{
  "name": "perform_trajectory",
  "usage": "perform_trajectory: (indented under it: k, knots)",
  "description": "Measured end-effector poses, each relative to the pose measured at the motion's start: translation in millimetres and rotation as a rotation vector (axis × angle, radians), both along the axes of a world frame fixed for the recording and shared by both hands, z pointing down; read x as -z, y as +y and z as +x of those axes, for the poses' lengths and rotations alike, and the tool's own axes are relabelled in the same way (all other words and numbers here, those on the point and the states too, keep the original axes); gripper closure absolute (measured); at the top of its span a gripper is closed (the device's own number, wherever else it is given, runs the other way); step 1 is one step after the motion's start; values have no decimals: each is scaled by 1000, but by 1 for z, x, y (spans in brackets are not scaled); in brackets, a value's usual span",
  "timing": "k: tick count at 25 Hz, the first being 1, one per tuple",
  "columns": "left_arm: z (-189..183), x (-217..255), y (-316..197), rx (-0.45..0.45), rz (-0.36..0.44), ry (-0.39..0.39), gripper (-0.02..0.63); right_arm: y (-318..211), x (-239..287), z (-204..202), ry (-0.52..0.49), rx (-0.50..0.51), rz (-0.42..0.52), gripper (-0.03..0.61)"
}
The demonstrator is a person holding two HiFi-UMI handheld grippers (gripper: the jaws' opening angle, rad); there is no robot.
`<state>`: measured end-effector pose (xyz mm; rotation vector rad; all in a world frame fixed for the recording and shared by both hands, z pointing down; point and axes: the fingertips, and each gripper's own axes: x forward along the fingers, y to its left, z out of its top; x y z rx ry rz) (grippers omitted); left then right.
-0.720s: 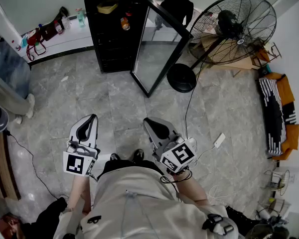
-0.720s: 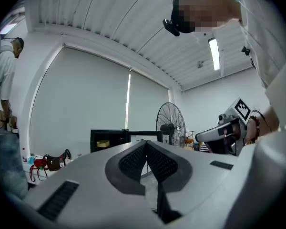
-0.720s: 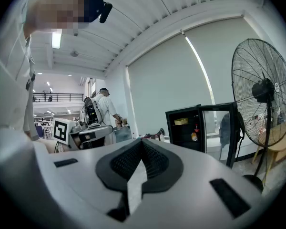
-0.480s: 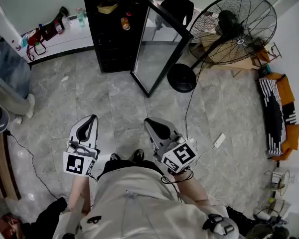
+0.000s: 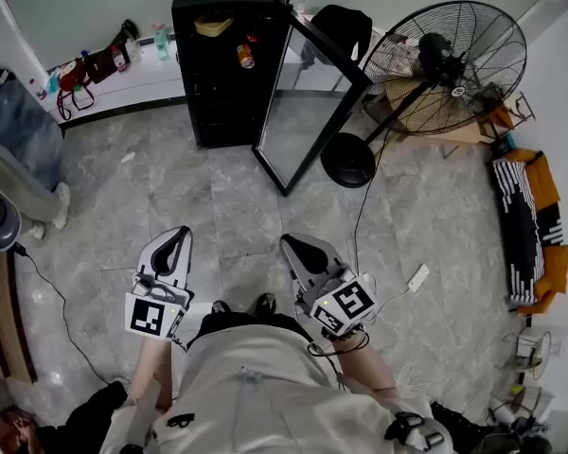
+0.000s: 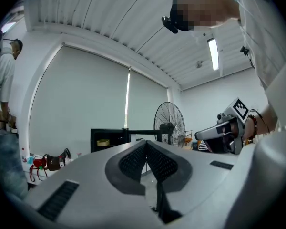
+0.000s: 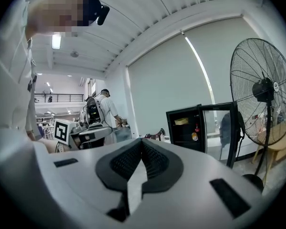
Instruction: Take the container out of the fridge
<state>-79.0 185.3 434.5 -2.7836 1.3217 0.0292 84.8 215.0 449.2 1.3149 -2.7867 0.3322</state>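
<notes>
The black fridge point(image 5: 218, 74) stands across the floor with its glass door point(image 5: 308, 112) swung open to the right. A yellow container point(image 5: 213, 26) sits on its top shelf, also visible as the container point(image 7: 181, 121) in the right gripper view and the container point(image 6: 103, 142) in the left gripper view. An orange can point(image 5: 245, 57) sits one shelf lower. My left gripper point(image 5: 180, 233) and right gripper point(image 5: 290, 243) are held side by side in front of the person's body, far short of the fridge. Both are shut with nothing between the pads.
A large standing fan point(image 5: 445, 55) with a round base point(image 5: 348, 160) is right of the fridge door, its cable running over the tiles to a power strip point(image 5: 417, 277). Bags and bottles line a ledge point(image 5: 104, 78) at the left. A person stands at far left point(image 5: 19, 178).
The whole head view has shifted slightly, so the fridge and both grippers sit a little lower in the picture. The grippers keep the same shut, side-by-side pose.
</notes>
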Motion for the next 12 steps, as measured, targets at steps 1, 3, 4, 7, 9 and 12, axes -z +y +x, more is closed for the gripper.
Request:
perform_trajectory:
  k: [1,3,4,7,9,12]
  knots:
    - [-1,0,1,-1,1,0,604,0,0,0,3,-4,0,563]
    - [-2,-1,1,-3,1,2,604,0,0,1,11,-10,3,563]
    - [-3,-1,1,-4,0,3,604,0,1,1,15,-11,8,563]
    - [-4,-1,2,-5,1,7,604,0,3,-1,39,-13,28,561]
    - [-4,0,3,-7,2,7,604,-1,3,-1,55,-16,36,527]
    - [-3,1,4,-12,-2,9,604,-5,4,2,77,-58,43,297]
